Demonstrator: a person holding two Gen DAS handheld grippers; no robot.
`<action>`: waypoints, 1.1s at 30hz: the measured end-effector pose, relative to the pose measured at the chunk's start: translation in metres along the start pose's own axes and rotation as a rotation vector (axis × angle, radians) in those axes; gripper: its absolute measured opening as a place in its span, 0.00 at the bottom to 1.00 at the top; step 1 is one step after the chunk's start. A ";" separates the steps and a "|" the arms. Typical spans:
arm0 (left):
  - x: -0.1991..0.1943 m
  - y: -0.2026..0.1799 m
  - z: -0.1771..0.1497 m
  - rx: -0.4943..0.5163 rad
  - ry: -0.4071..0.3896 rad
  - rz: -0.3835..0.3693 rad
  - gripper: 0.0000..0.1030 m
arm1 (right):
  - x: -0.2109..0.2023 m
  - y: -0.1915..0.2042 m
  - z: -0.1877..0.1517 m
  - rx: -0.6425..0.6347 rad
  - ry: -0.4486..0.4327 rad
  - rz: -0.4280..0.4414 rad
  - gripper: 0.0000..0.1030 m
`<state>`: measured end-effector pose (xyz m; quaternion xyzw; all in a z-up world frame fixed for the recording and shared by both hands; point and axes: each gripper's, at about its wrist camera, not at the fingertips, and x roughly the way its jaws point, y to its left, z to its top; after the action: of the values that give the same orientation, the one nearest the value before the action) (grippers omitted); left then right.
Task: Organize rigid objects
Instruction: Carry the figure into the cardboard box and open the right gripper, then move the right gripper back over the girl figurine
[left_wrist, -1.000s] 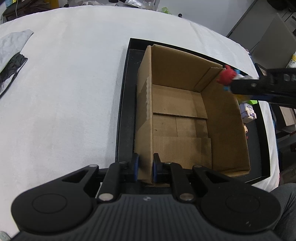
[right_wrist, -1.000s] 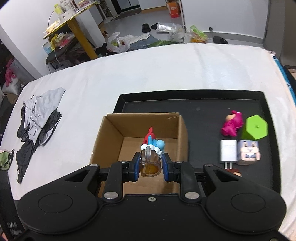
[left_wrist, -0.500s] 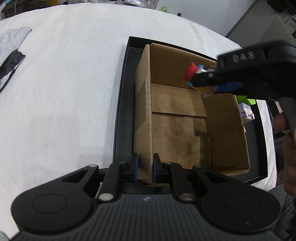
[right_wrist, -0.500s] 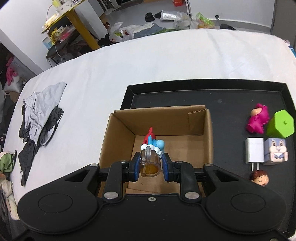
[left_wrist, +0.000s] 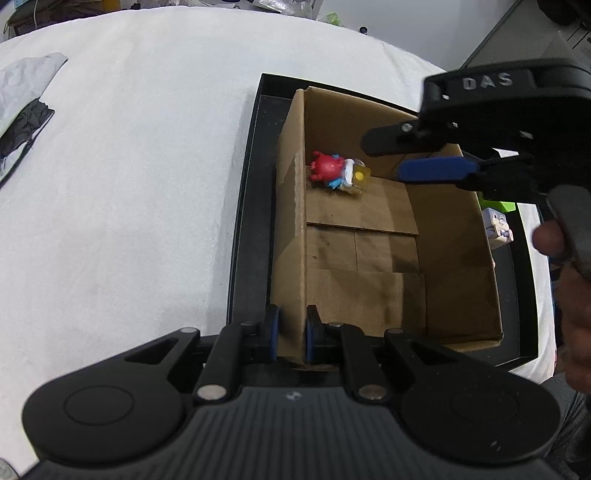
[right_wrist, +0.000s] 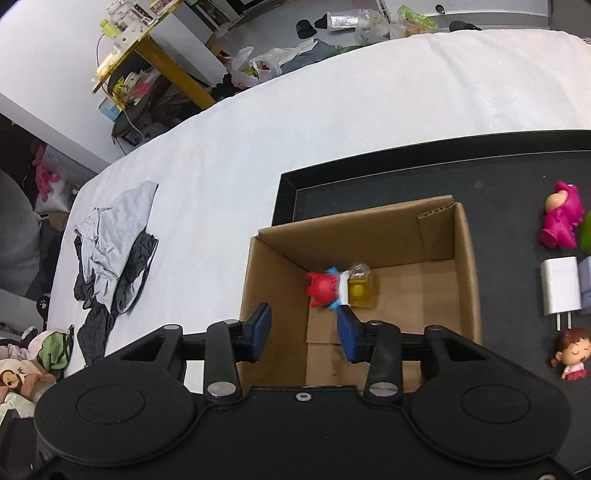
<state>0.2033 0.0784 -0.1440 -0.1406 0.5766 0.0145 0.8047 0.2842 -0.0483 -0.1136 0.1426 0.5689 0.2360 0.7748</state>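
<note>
The red-and-blue toy with its yellow base is lying inside the cardboard box — right gripper is gaping wide, left gripper is pinching the box wall.

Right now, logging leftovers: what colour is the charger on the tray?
White charger, clearest in the right wrist view.

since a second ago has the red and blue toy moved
Yes. The red and blue toy has left the right tongs, now open, and lies on the cardboard box floor by its left wall.
</note>
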 end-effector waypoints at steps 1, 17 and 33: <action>-0.001 -0.001 0.000 0.001 0.000 0.002 0.12 | -0.003 -0.001 -0.001 -0.004 0.000 -0.003 0.39; -0.002 -0.005 0.000 0.014 -0.002 0.020 0.12 | -0.043 -0.023 -0.009 -0.017 -0.013 -0.014 0.46; -0.004 -0.009 -0.002 0.010 -0.005 0.033 0.12 | -0.085 -0.077 -0.020 0.030 -0.059 -0.057 0.59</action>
<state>0.2017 0.0702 -0.1389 -0.1270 0.5769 0.0253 0.8064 0.2599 -0.1593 -0.0877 0.1449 0.5532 0.2008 0.7954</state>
